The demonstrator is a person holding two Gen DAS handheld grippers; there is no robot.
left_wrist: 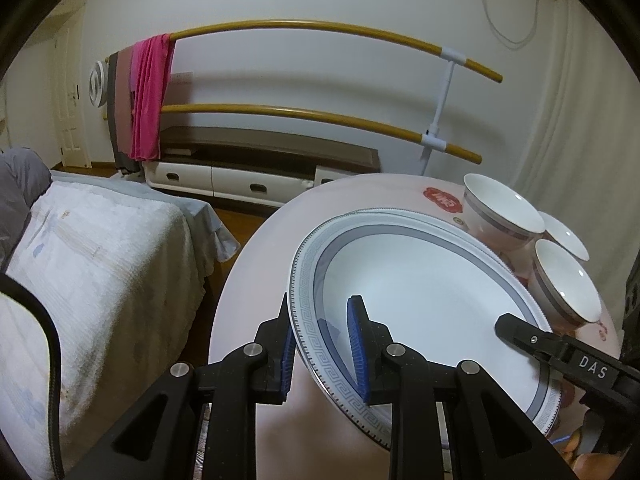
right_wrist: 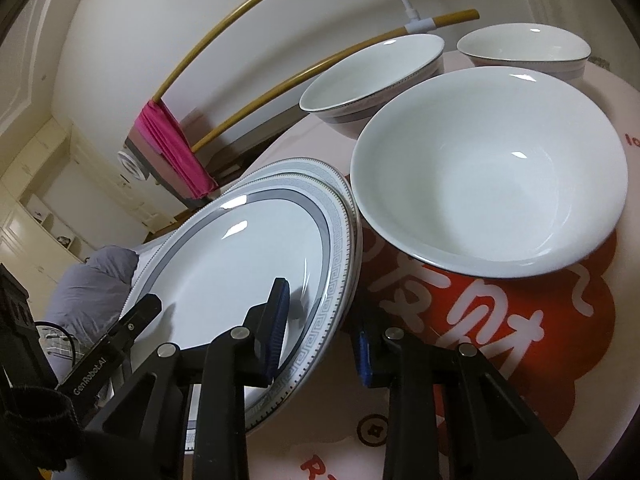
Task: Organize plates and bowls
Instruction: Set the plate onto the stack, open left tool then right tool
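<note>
Top plate: on a second plate, round table, bowls just beside.
Left gripper: pinching its near-left rim.
Right gripper: straddling opposite rim, contact unclear.
Next move: level two-handed lift, likely.

left claw apparently gripping plate rim

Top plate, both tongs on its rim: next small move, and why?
Probably lower the top plate level onto the plate beneath it, then let go. The left tongs and right tongs each straddle its patterned rim on opposite sides, and its near edge looks slightly raised and offset from the lower rim. The large bowl sits close beside, so avoid sliding that way.
</note>
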